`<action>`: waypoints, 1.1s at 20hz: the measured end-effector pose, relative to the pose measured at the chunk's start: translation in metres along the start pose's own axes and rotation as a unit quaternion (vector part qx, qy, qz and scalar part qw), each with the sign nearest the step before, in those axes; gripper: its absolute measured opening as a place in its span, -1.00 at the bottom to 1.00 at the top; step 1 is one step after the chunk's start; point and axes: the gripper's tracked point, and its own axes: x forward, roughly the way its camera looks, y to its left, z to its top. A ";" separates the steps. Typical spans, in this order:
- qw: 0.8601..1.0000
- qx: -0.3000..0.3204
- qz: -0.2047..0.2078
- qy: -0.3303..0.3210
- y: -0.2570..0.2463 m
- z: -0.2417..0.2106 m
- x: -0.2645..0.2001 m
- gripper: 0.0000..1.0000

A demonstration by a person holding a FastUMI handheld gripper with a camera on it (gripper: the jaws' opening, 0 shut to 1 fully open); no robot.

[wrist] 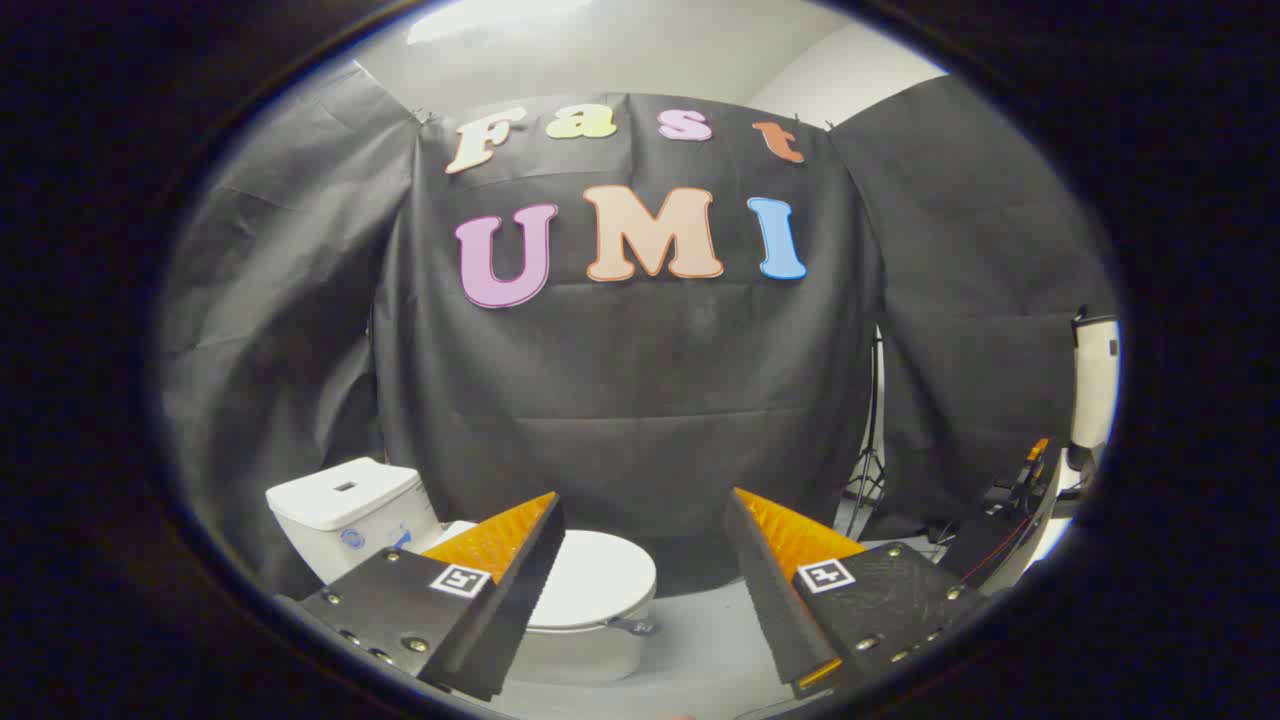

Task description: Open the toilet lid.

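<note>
a: the tool [645, 560] was up off the floor with its two fingers spread wide, nothing between them and nothing touched.

b: and the toilet [560, 610]?

a: it sat low ahead of the tool, beyond the left finger [480, 600], which covered part of its near side. white all over, glossy, with a rounded bowl.

b: how did the lid [600, 585] look?

a: the toilet lid lay flat and closed on the seat, a smooth white oval, its front edge curving toward the gap between the fingers. a small dark tab [632, 627] stuck out just under the front rim, on the side nearer the right finger [790, 590].

b: the tank [345, 510]?

a: a boxy white tank stood behind the lid, off past the left finger, with a small rectangular slot in its top and a couple of blue marks on its face, too small to make out.

b: what was around it?

a: black cloth [640, 400] hung as the wall right behind the toilet, pale grey floor [700, 640] under it. past the right finger a thin stand [872, 450] leaned near the cloth's edge, and further out sat some dark gear [1010, 520] with an orange tip. the toilet stayed well apart from both.
</note>
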 end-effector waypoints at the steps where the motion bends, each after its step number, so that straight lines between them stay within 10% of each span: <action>1: 1.000 0.001 0.001 0.000 0.000 0.001 0.000 0.91; 22: 1.000 0.010 0.003 0.010 0.000 -0.006 0.004 0.91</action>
